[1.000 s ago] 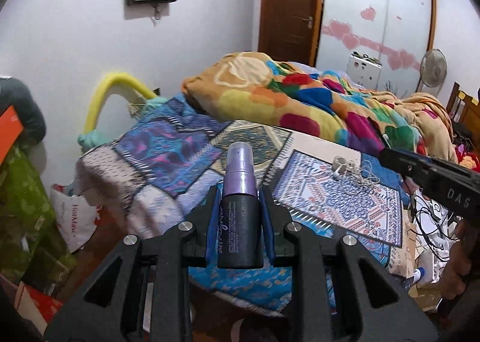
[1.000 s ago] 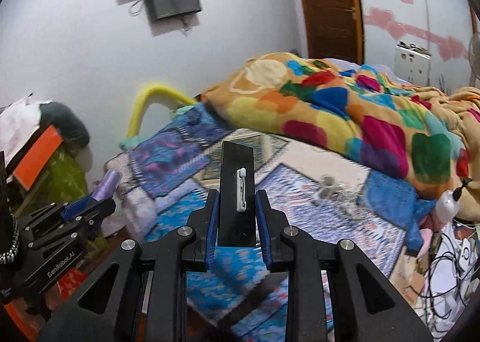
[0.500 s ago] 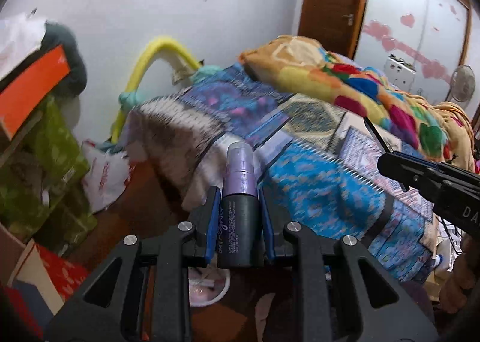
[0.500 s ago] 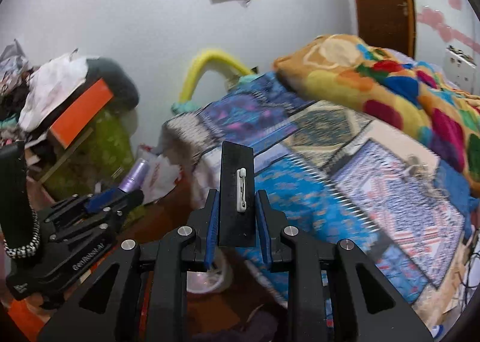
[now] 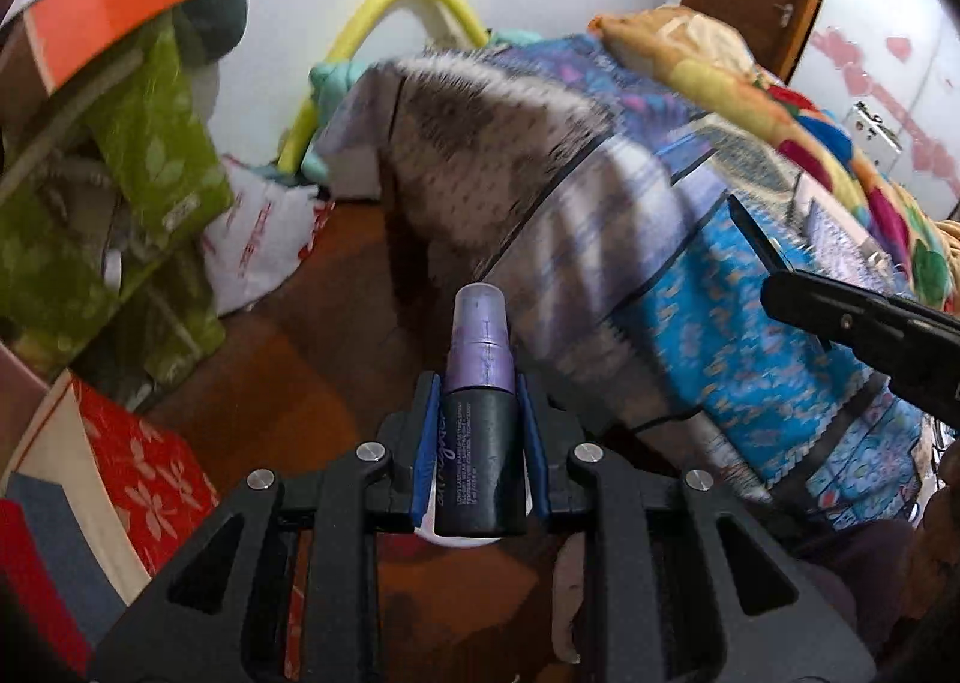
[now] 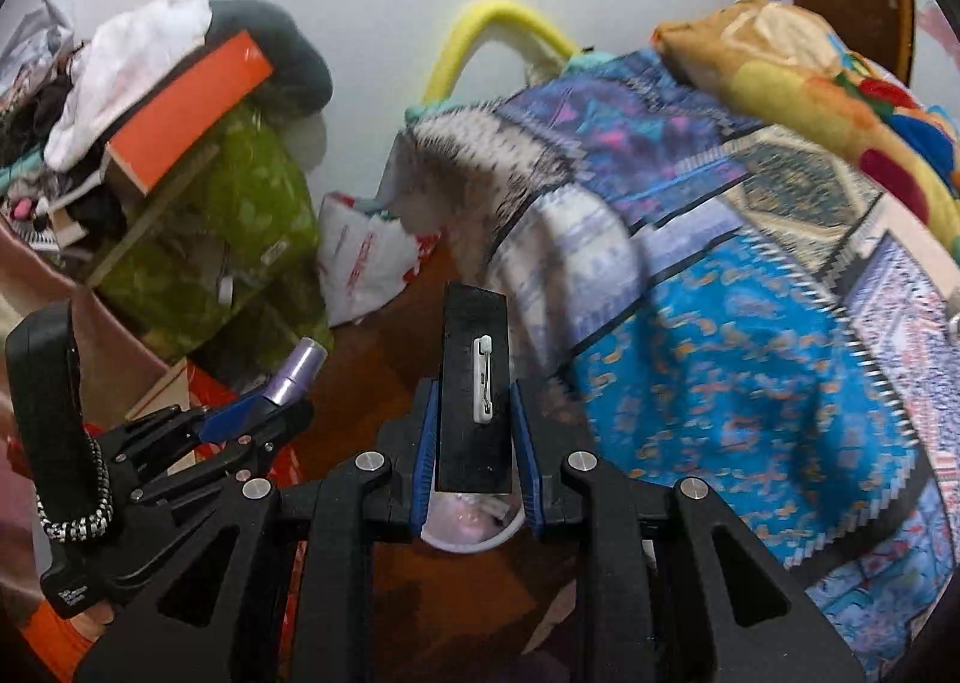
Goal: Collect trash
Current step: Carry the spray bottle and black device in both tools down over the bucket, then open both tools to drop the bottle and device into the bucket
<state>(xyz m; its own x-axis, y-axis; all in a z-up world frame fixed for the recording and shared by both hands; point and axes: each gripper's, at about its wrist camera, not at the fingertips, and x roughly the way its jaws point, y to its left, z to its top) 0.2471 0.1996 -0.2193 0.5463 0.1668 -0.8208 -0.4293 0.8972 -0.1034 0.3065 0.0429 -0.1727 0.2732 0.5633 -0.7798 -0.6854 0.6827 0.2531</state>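
Observation:
My left gripper is shut on a small black spray bottle with a purple cap, held upright between the blue pads. My right gripper is shut on a flat black strip with a white pin clasp on its face. Both hang over the brown floor beside the bed. Under each gripper shows the rim of a pale round container, mostly hidden by the jaws. The left gripper with the bottle appears at the left of the right wrist view, and the right gripper's black body at the right of the left wrist view.
The bed with a patterned blue cover and a bright quilt fills the right. At the left stand piled green bags, an orange box, a red floral box and a white plastic bag. A yellow foam tube arches by the wall.
Both grippers have swung left and downward, away from the bed top toward the floor by the clutter, each still holding its item. The pale round container has come into view beneath them.

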